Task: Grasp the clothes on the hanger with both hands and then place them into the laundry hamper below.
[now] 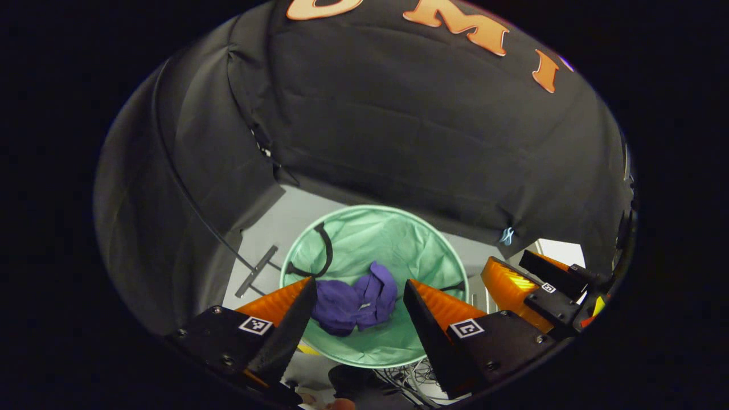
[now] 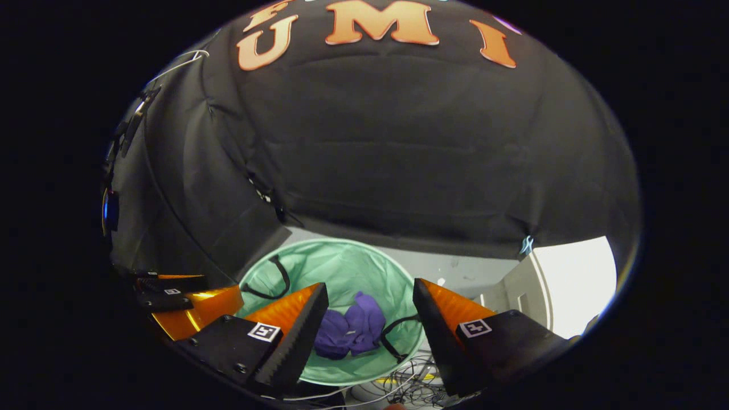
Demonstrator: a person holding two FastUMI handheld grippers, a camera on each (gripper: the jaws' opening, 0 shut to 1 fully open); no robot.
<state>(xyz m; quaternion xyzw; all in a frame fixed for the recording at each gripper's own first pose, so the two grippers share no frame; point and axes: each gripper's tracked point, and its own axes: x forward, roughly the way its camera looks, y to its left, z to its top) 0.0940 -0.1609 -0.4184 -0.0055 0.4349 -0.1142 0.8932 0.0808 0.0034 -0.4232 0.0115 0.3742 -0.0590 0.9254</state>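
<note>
Soft matt purple cloth garment (image 1: 356, 304) lies in a thin, faintly shiny green fabric hamper (image 1: 398, 233).

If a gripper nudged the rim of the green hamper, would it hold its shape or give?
The hamper looks like thin, wrinkled fabric on a hoop, so its wall would probably give. Holding only the crumpled purple garment, it likely weighs little and may slide or tip. The left gripper and right gripper stand open above it.

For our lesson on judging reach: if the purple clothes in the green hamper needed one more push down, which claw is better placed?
Left, narrowly. In the left gripper view the open left claw frames the purple clothes squarely inside the hamper. The right claw, also open, sees them lower and smaller.
</note>
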